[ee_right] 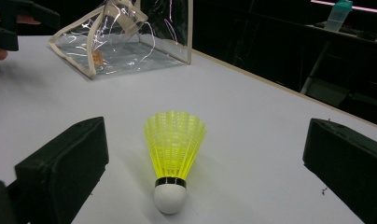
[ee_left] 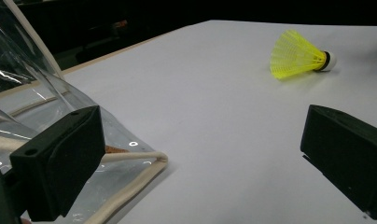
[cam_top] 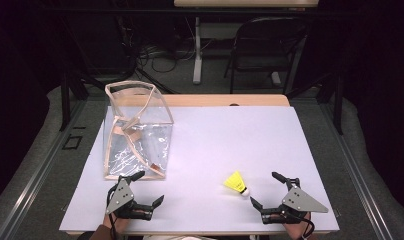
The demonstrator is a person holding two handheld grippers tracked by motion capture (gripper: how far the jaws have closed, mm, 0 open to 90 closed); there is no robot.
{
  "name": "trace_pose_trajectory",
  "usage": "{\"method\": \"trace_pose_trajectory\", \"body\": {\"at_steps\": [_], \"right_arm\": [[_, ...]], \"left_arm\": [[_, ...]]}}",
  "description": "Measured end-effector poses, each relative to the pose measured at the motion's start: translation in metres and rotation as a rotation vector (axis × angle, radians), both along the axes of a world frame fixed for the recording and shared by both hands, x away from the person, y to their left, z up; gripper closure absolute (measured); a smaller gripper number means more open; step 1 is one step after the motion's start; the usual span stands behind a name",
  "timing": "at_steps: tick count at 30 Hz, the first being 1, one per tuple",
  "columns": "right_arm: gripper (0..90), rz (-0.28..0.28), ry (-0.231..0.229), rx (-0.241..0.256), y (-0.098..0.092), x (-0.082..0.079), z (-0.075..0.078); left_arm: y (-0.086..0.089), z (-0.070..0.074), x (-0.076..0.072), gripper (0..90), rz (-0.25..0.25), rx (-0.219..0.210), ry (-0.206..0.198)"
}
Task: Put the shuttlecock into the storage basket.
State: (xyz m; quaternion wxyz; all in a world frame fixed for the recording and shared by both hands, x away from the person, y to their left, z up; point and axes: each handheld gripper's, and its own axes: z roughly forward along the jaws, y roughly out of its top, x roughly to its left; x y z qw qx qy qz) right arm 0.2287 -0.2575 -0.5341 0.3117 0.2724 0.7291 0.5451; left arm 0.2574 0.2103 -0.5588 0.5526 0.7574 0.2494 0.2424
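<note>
A yellow shuttlecock (cam_top: 236, 183) with a white cork lies on its side on the white table cover (cam_top: 215, 135), near the front right. My right gripper (cam_top: 264, 189) is open just right of it. In the right gripper view the shuttlecock (ee_right: 175, 144) lies between the wide-apart jaws of that gripper (ee_right: 207, 140), cork toward the camera and touching neither jaw. A clear plastic bag (cam_top: 137, 132) with beige trim stands at the left. My left gripper (cam_top: 150, 187) is open at the bag's near corner (ee_left: 130, 186), with nothing between its jaws (ee_left: 203, 135).
A wooden table edge (cam_top: 225, 100) runs along the back of the white cover. Beyond it on the dark floor are a black chair (cam_top: 265, 45) and a table leg (cam_top: 197, 50). A bottle (ee_right: 339, 14) stands far off.
</note>
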Motion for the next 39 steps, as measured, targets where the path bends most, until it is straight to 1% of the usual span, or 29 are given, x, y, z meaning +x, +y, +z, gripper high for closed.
{"method": "trace_pose_trajectory", "body": {"at_steps": [8,9,14,15,16,19,21,24,25,26,27,28,32,33,34,35,36,37,39], "right_arm": [[0.0,0.002,0.012,-0.003,0.001,0.001,-0.001],[0.0,-0.002,0.022,-0.011,0.002,0.001,-0.001],[0.0,-0.003,0.036,-0.023,0.005,0.003,0.0],[0.0,-0.008,0.05,-0.031,0.007,0.004,0.0],[0.0,-0.008,0.05,-0.031,0.007,0.004,0.0],[0.0,-0.01,0.068,-0.038,0.011,0.005,0.001],[0.0,-0.012,0.086,-0.055,0.015,0.007,0.002],[0.0,-0.018,0.093,-0.065,0.018,0.007,0.002],[0.0,-0.019,0.113,-0.075,0.021,0.009,0.002],[0.0,-0.019,0.113,-0.075,0.021,0.009,0.002],[0.0,-0.024,0.132,-0.085,0.023,0.011,0.002],[0.0,-0.024,0.132,-0.085,0.023,0.011,0.002],[0.0,-0.034,0.165,-0.098,0.028,0.013,0.002],[0.0,-0.04,0.179,-0.11,0.031,0.015,0.002],[0.0,-0.04,0.179,-0.11,0.031,0.015,0.002],[0.0,-0.042,0.198,-0.12,0.033,0.016,0.002],[0.0,-0.042,0.198,-0.12,0.033,0.016,0.002],[0.0,-0.046,0.214,-0.13,0.036,0.017,0.002],[0.0,-0.048,0.22,-0.137,0.037,0.018,0.002]], "left_arm": [[-0.003,0.0,0.001,0.0,-0.011,0.006,0.002],[-0.003,0.0,0.002,0.0,-0.015,0.01,0.004],[-0.003,0.0,0.001,0.0,-0.017,0.011,0.005],[-0.003,0.0,0.001,0.0,-0.017,0.01,0.004],[-0.003,0.0,0.001,0.0,-0.017,0.01,0.004],[-0.003,0.0,0.001,0.0,-0.018,0.011,0.005],[-0.003,-0.001,0.002,0.0,-0.019,0.016,0.008],[-0.004,0.0,0.002,0.0,-0.022,0.019,0.007],[-0.004,0.0,0.001,0.0,-0.019,0.018,0.006],[-0.004,0.0,0.001,0.0,-0.019,0.018,0.006],[-0.004,0.0,0.002,0.0,-0.02,0.02,0.007],[-0.004,-0.001,0.002,0.0,-0.021,0.02,0.009],[-0.004,0.0,0.002,0.0,-0.026,0.028,0.007],[-0.004,0.0,0.001,0.0,-0.027,0.027,0.008],[-0.004,0.0,0.001,0.0,-0.026,0.028,0.007],[-0.004,0.0,0.001,0.0,-0.026,0.028,0.007],[-0.004,0.0,0.001,0.0,-0.026,0.028,0.007],[-0.004,0.0,0.001,0.0,-0.025,0.029,0.007],[-0.004,0.0,0.001,0.0,-0.026,0.029,0.007]]}}
